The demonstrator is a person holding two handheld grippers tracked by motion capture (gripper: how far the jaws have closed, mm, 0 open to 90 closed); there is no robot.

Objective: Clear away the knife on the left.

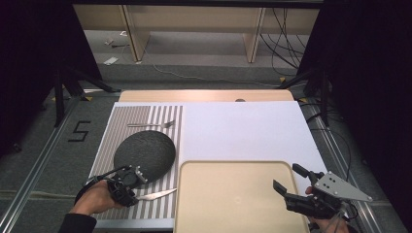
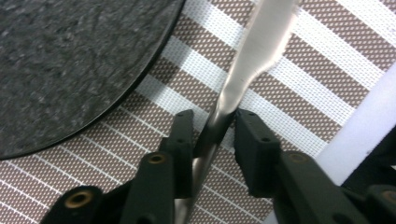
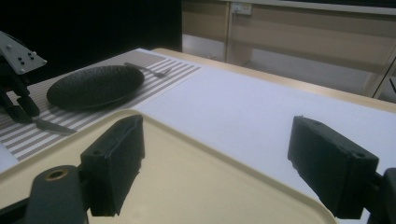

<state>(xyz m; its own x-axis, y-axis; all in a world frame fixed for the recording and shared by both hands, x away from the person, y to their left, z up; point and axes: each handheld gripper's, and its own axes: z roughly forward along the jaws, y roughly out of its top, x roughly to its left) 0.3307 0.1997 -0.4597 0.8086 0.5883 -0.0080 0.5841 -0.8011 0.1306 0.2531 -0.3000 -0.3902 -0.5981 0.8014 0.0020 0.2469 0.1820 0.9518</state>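
Left gripper point(image 2: 212, 133) fingers pinch thin silver metal knife point(image 2: 252, 60) at handle. Right gripper point(image 3: 215, 161) fingers wide apart, holding nothing, above big flat beige tray point(image 1: 238, 199) at table's near edge. Best keep squeeze firm, lift knife level. Knife lies on brown-and-white striped mat point(image 1: 109, 141), near edge, just beside round dark rough plate point(image 1: 145, 154).

The left gripper point(image 1: 137, 190) pinches a knife point(image 1: 156, 195) handle while the right gripper point(image 1: 287, 178) hangs with jaws spread wide.

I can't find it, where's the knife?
In the high view the knife lies on the striped placemat at the left, just below the dark plate, its handle gripped by the left tool.
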